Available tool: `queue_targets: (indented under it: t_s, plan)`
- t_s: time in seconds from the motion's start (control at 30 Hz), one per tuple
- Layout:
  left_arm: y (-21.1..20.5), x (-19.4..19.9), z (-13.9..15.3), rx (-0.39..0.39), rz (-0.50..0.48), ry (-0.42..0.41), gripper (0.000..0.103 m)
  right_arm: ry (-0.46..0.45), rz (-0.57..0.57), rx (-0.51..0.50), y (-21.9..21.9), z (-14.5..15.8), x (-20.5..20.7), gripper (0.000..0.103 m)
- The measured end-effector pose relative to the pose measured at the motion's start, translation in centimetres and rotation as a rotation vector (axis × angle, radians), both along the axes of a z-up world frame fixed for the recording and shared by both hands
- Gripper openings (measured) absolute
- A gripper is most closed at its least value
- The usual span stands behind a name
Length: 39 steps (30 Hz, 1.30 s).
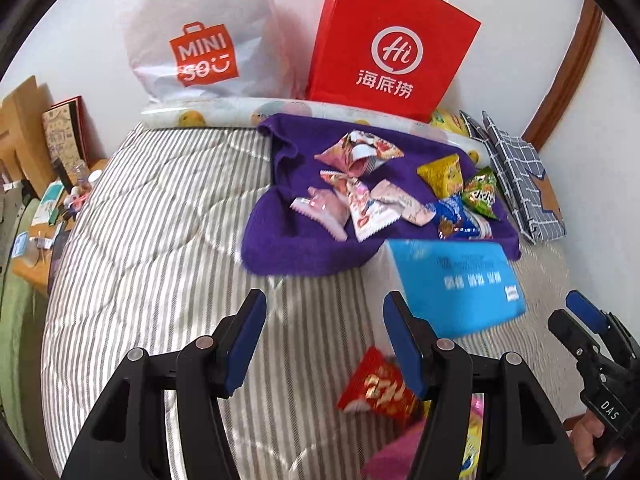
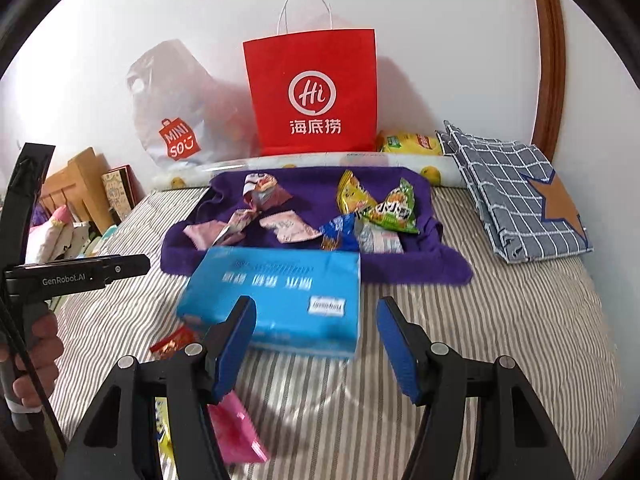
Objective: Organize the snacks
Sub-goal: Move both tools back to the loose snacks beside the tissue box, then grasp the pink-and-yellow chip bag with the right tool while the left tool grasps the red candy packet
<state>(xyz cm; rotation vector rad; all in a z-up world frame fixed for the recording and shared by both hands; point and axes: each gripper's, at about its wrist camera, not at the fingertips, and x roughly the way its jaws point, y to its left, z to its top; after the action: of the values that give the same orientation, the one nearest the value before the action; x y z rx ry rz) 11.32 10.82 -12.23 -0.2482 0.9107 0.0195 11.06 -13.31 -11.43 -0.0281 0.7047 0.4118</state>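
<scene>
A purple towel lies on the striped bed and carries several snack packets: pink ones, a yellow one, a green one and a blue one. In front of the towel sits a blue box. A red packet, a pink packet and a yellow packet lie loose on the bed nearer me. My left gripper hovers open over the bed, nothing between its pads. My right gripper is open too, just before the box.
A red paper bag and a white plastic bag lean on the wall behind the towel. Folded blue checked cloth lies at the right. A yellow bag sits by the wall. A cluttered wooden bedside is at the left.
</scene>
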Motion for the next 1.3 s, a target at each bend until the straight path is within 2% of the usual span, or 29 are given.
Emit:
queue_targets:
  t_s: [0.2,0.47,0.83,1.13,1.3]
  plan:
    - [0.4,-1.9,-1.0,-0.008,0.011,0.019,0.06,0.039,-0.01,0.057,-0.5,-0.5,-0.9,0.061]
    - [1.6,-3.0,-1.9,-0.024,0.032,0.036,0.06,0.057,0.011,0.062,0.5,-0.7,-1.9,0.061]
    - [2.4,-3.4,-2.2,-0.011,0.041,0.044,0.06,0.11,0.1,0.029,3.5,-2.1,-3.4,0.061]
    - [3.3,-3.4,-2.4,-0.023,0.05,0.045,0.06,0.086,0.199,0.031,5.5,-2.0,-5.1,0.062]
    - [3.4,-3.5,-2.4,-0.02,0.049,0.046,0.06,0.13,0.218,0.025,6.1,-3.3,-4.9,0.063]
